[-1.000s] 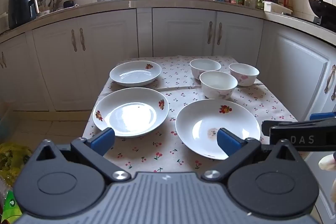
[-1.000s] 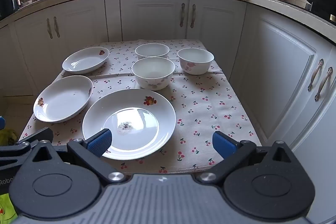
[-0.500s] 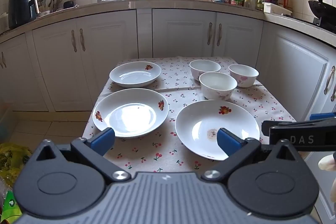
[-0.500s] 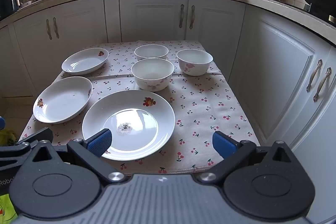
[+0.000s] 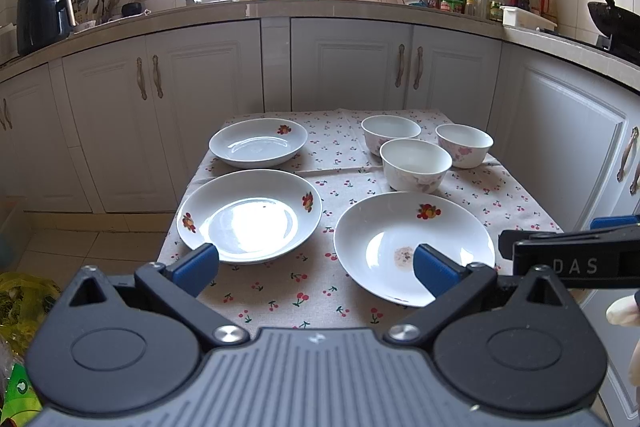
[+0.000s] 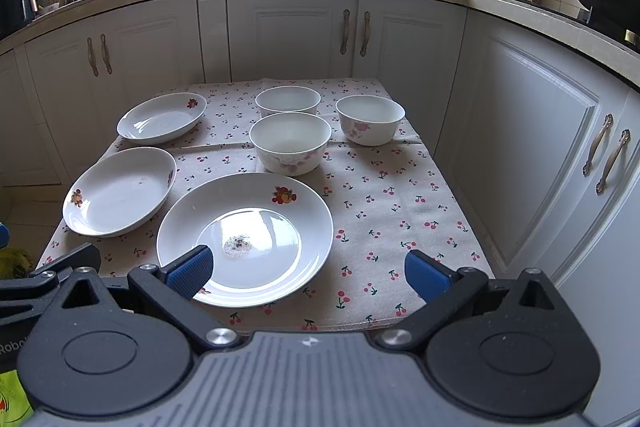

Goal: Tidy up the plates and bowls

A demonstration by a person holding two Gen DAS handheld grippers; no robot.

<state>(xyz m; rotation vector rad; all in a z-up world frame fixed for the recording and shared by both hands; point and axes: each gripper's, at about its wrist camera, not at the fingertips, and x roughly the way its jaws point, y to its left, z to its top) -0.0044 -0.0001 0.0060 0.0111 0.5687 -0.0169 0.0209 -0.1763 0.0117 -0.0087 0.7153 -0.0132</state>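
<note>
Both grippers are hovering spread wide and empty at the near edge of the cherry-print tablecloth (image 6: pixel 384 195). The left gripper (image 5: pixel 316 265) is facing two plates (image 5: pixel 249 215); the right gripper (image 6: pixel 308 269) is hanging just before the nearest plate (image 6: pixel 245 239), with three bowls (image 6: pixel 290 147) sitting beyond.

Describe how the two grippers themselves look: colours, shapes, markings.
Both match: the left gripper and right gripper have a ribbed grey body, two round black discs, black linkage arms with silver screws, and blue finger pads. The right one's side reads "DAS".
</note>
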